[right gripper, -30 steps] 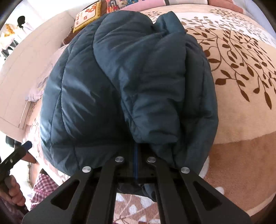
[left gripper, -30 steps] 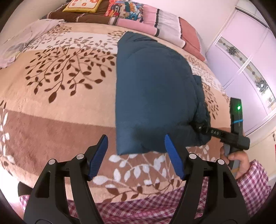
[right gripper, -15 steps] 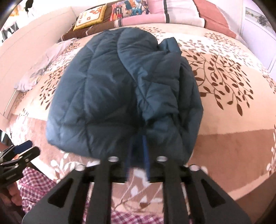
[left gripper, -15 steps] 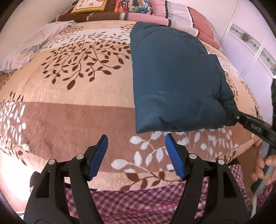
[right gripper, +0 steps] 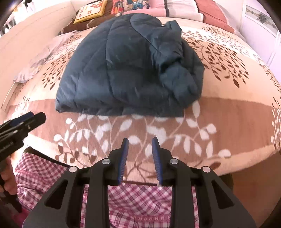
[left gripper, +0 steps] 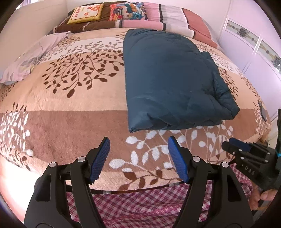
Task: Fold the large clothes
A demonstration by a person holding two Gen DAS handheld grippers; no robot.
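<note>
Fingers of left gripper (left gripper: 138,158) spread wide, right gripper (right gripper: 140,158) partly open; both empty. Bed (left gripper: 61,98) beneath. Folded blue padded jacket (left gripper: 168,79) ahead of fingertips, apart. Judged bulky, soft, light, slippery; grip near hem corners.

Leaf-patterned blanket (left gripper: 73,98); cushions (left gripper: 123,15); perhaps a pale pillowcase (left gripper: 26,57).

My left gripper (left gripper: 138,158) is matte black with silver screws and ribbed blue pads on its fingers (left gripper: 100,157). At three o'clock, my right gripper (left gripper: 228,144) shows white lettering. My clothing (right gripper: 140,207) is pink-and-white plaid.
</note>
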